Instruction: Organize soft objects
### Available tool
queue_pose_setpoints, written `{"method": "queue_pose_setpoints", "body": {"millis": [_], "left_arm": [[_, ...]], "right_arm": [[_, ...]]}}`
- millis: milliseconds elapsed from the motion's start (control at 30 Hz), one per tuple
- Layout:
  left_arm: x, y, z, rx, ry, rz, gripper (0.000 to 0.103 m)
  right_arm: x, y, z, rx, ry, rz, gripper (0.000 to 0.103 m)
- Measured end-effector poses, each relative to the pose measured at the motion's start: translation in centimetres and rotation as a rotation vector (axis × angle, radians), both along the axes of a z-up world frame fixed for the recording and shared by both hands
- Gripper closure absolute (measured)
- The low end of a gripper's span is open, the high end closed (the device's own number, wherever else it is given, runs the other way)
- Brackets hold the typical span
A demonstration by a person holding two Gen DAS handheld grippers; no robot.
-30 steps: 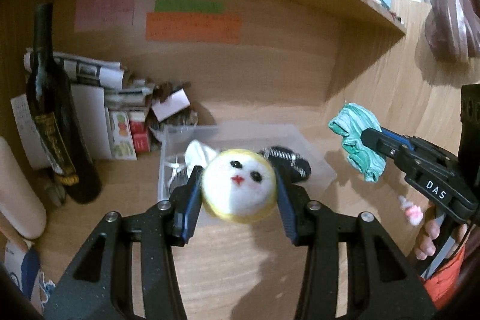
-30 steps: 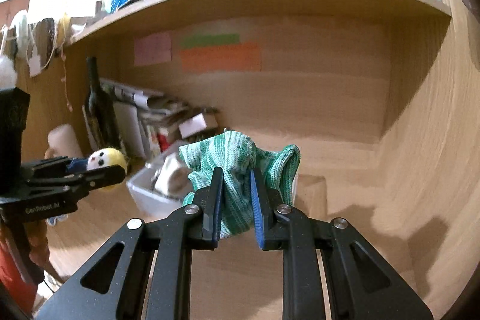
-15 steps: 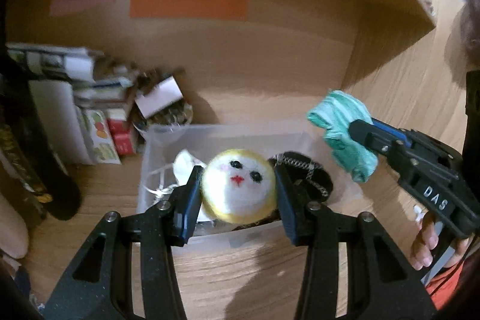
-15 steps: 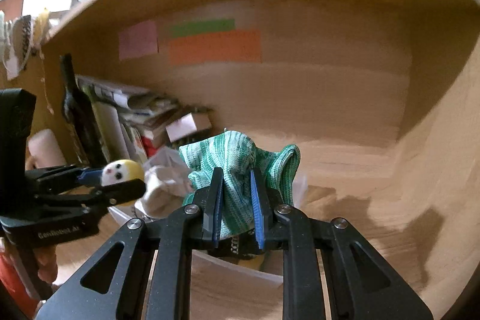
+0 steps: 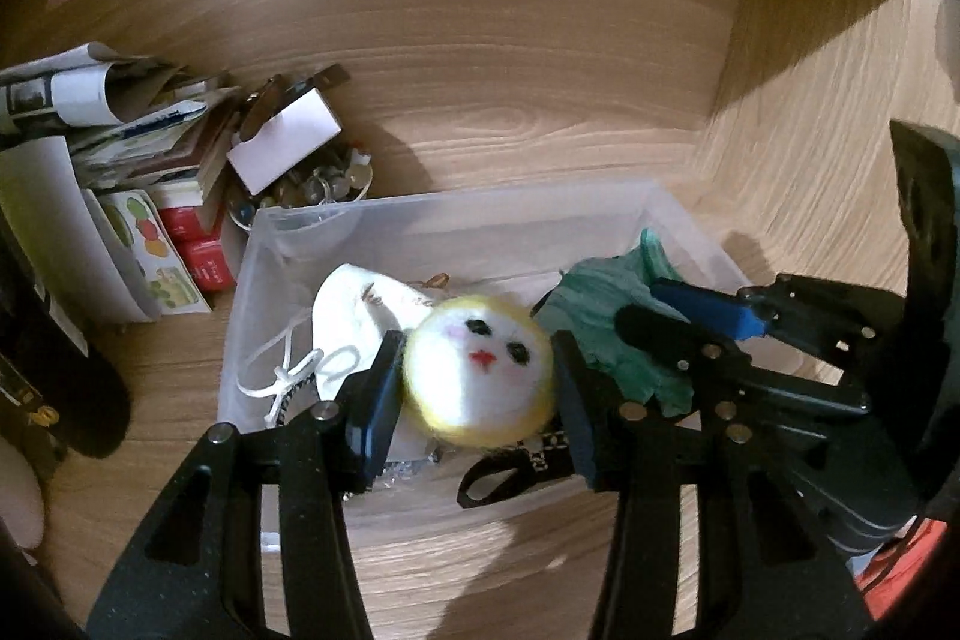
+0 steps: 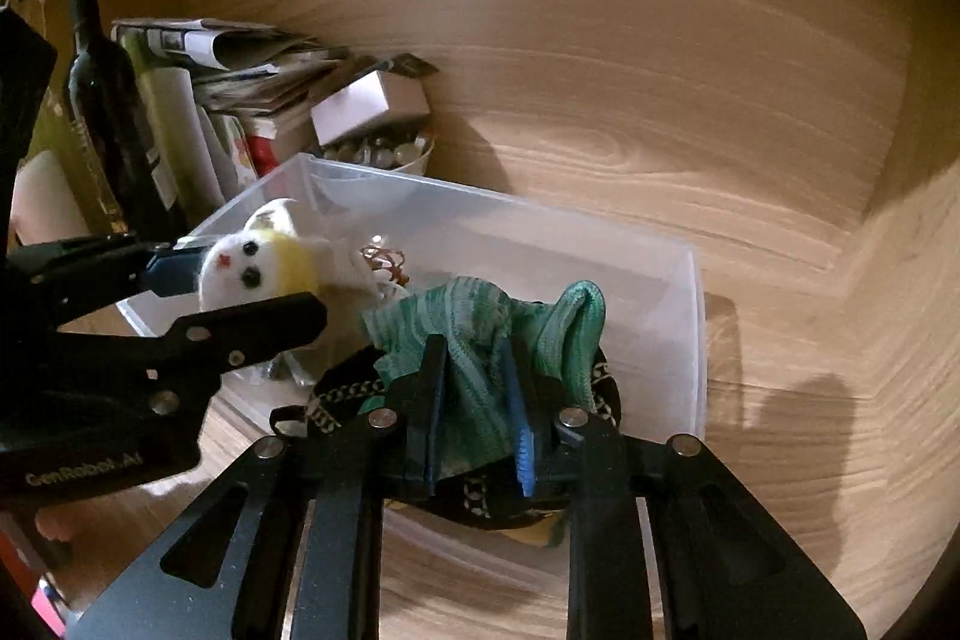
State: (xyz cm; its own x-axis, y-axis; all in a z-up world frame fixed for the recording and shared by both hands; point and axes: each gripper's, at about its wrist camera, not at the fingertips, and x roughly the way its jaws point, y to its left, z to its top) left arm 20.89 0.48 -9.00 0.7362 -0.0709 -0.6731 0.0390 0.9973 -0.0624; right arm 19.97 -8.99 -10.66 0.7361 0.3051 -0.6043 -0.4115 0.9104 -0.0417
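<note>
Left gripper (image 5: 477, 388): fingers clamped on round white-and-yellow plush toy (image 5: 480, 370), held above clear plastic bin (image 5: 456, 214). Right gripper (image 6: 474, 400): fingers clamped on green knit cloth (image 6: 480, 328), held over bin's right half, at 3 o'clock from toy. Bin on wooden tabletop (image 5: 480, 550) contains white pouch (image 5: 354, 316) and black patterned strap (image 6: 342, 394). Dark bottle (image 6: 102, 100) and paper stack (image 6: 240, 58) at 10 o'clock from bin.

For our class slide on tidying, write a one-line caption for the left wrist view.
Left tool holds a chick plush ball over a clear plastic bin, beside the right tool gripping green cloth.
</note>
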Motion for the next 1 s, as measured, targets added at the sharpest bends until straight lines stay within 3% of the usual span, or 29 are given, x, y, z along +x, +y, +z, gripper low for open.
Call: {"method": "queue_pose_setpoints", "body": {"millis": [100, 367, 500, 767, 867, 1000], "left_arm": [[-0.2, 0.1, 0.1, -0.012, -0.001, 0.001, 0.040], [-2.6, 0.6, 2.2, -0.038, -0.052, 0.004, 0.039], [-5.2, 0.5, 4.4, -0.023, -0.131, 0.002, 0.039], [-10.5, 0.7, 8.1, -0.011, -0.271, 0.017, 0.030], [-12.2, 0.7, 9.1, 0.002, -0.322, 0.021, 0.025], [-14.7, 0.7, 10.2, 0.013, -0.387, 0.026, 0.010]], "right_arm": [[-0.3, -0.1, 0.1, -0.007, -0.005, -0.003, 0.079], [-2.7, -0.8, 2.5, 0.009, -0.082, -0.015, 0.072], [-5.3, -1.2, 4.8, 0.034, -0.157, -0.016, 0.064], [-11.3, -2.2, 8.6, 0.114, -0.288, -0.007, 0.062], [-13.1, -2.5, 9.3, 0.141, -0.325, -0.009, 0.052], [-14.5, -2.7, 9.4, 0.166, -0.362, -0.013, 0.026]]}}
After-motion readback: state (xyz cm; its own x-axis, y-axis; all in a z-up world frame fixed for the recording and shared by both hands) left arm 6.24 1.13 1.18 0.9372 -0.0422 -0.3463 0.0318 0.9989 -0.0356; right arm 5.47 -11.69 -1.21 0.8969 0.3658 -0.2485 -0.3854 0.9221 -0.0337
